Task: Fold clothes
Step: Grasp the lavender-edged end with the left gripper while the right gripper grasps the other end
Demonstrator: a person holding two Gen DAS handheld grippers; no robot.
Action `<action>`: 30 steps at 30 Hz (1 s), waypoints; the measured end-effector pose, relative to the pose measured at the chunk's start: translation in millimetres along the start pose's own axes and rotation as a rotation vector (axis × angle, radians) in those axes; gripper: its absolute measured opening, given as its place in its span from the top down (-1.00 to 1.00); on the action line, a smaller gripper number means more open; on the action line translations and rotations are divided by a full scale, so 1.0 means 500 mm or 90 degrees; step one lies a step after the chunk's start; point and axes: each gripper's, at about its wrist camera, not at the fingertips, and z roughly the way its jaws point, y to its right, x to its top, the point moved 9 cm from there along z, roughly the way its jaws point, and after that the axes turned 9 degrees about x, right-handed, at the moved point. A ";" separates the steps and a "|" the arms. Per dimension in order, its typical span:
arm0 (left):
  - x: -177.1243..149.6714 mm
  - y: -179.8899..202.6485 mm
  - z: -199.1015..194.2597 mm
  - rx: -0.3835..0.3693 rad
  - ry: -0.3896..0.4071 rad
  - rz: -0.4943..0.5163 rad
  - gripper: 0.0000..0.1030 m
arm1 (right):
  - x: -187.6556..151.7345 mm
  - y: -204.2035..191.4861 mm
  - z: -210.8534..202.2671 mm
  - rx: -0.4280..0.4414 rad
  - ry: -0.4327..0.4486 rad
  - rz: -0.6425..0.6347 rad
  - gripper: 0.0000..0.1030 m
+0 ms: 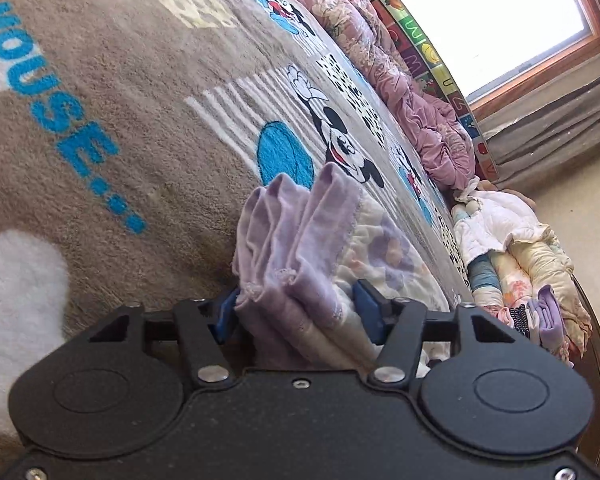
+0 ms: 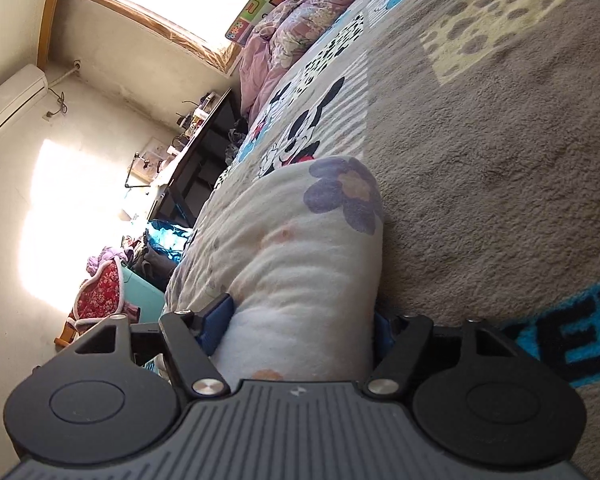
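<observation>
Your left gripper (image 1: 298,312) has its blue pads pinching a thick bunch of the folded garment (image 1: 300,236), a white flannel piece with purple flowers and lilac cuffs stacked in pleats, held just over the grey cartoon-mouse blanket (image 1: 140,100) that covers the bed. Further right in that view, a pile of folded clothes (image 1: 516,264) sits at the bed's edge below the window (image 1: 500,20). Your right gripper (image 2: 300,328) likewise has its jaws clamped on a rounded fold of the same garment (image 2: 300,264), which bulges up between the pads against the blanket (image 2: 480,140), with the black desk (image 2: 192,160) off to the left.
</observation>
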 end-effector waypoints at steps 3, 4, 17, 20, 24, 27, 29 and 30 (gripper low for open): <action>0.000 0.014 -0.029 -0.013 0.009 0.013 0.29 | -0.004 -0.018 -0.010 0.022 0.007 0.029 -0.16; 0.001 0.017 -0.047 -0.017 0.013 0.014 0.30 | -0.006 -0.028 -0.016 0.033 0.010 0.042 -0.15; -0.033 -0.110 -0.190 -0.012 -0.001 -0.071 -0.38 | -0.125 -0.064 -0.087 -0.007 -0.036 0.053 -0.41; -0.045 -0.105 -0.193 -0.031 -0.005 -0.079 -0.43 | -0.112 -0.055 -0.104 -0.006 -0.010 0.048 -0.42; -0.055 -0.075 -0.154 -0.051 -0.020 -0.079 -0.42 | -0.113 -0.042 -0.077 0.005 -0.038 0.053 -0.42; -0.064 -0.058 -0.133 -0.025 -0.010 -0.041 0.00 | -0.115 -0.072 -0.059 0.034 -0.045 0.041 -0.17; -0.057 -0.043 -0.149 -0.043 0.010 -0.016 0.13 | -0.114 -0.103 -0.048 0.048 -0.047 0.027 -0.16; -0.049 -0.039 -0.162 -0.053 0.020 -0.009 0.15 | -0.113 -0.119 -0.042 0.055 -0.048 0.020 -0.16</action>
